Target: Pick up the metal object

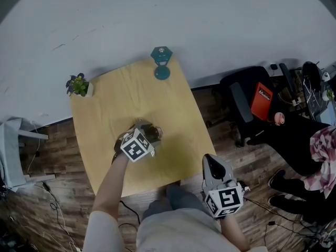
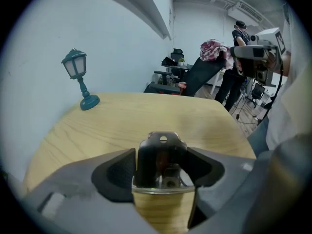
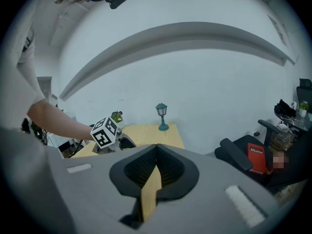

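The metal object (image 2: 161,155) is a dark upright piece with a round hole near its top and a shiny rim at its base. It stands on the wooden table (image 2: 146,116). My left gripper (image 2: 161,172) is open and lowered around it, one pad close on each side. In the head view the left gripper (image 1: 148,132) covers most of the metal object (image 1: 155,132) near the table's middle. My right gripper (image 1: 212,163) is shut with nothing in it and hangs off the table's front right corner. In the right gripper view its jaws (image 3: 157,147) meet at the tips.
A teal toy lamp (image 1: 161,62) stands at the table's far edge, a small potted plant (image 1: 79,84) at the far left corner. A black chair (image 1: 244,101) with a red item (image 1: 262,100) sits right of the table. Cables lie on the wood floor.
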Motion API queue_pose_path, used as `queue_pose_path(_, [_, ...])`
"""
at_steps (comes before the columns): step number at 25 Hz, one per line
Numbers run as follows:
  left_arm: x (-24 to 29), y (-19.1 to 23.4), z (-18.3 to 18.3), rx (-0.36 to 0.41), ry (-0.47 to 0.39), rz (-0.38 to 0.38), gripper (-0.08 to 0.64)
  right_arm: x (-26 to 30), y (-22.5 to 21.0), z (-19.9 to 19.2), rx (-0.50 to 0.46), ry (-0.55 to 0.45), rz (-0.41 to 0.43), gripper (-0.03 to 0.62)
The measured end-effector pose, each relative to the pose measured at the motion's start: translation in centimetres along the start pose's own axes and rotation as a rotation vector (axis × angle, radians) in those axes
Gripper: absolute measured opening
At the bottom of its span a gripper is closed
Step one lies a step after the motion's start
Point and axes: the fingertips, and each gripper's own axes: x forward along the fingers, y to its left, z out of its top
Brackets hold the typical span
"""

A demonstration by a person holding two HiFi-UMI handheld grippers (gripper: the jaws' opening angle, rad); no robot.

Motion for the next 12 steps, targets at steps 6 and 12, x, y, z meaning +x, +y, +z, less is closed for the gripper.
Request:
queue_pose_path(6, [0.1,0.0,0.1,-0.007,0.003,0.032,0.301,0.2,0.3,0.0,-0.005,0.004,0.012,0.002])
queue_pose_path(12, [-1.4,0.5,0.0,-0.095,-0.078,0.129,0.301,0.6,1.0,0.4,-0.012,-0.006,0.037,0.002])
